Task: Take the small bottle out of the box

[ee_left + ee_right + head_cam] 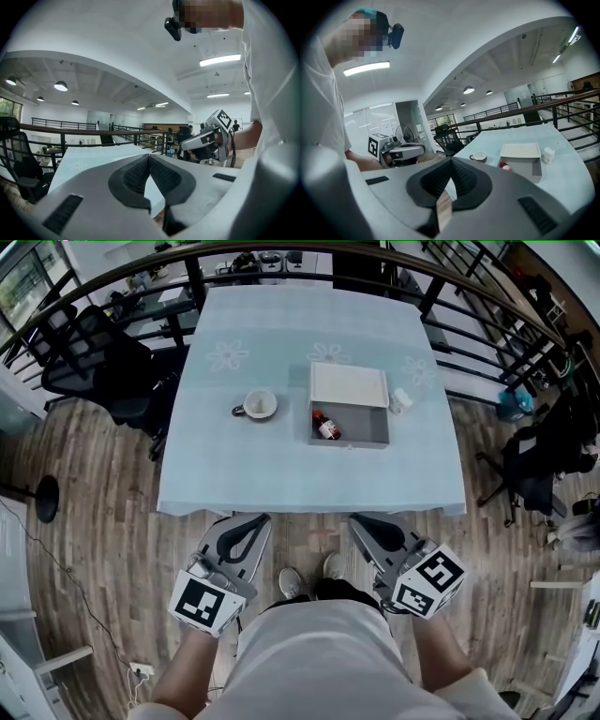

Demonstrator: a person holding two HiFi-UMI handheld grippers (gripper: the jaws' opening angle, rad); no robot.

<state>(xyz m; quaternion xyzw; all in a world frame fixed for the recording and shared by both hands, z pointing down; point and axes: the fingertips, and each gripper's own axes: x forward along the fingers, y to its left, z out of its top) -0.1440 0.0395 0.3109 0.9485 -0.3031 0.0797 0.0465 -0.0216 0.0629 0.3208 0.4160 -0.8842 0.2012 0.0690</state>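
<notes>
Hovering low in the frame, left gripper [252,519] and right gripper [366,520] are both closed, empty; small bottle [325,426] lies in box [367,430], upper centre.

The small bottle [325,426] lies, seemingly on its side, in the grey box [367,429] near a mug [256,406].

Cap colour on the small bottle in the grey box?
Small bottle's cap: red. Best in head view.

Surface: table [281,465], pale blue cloth with flower print | Left of centre: cup [258,405] | Centre-right: open grey box [350,442] | Just beside box, right: small white container [401,401]
</notes>
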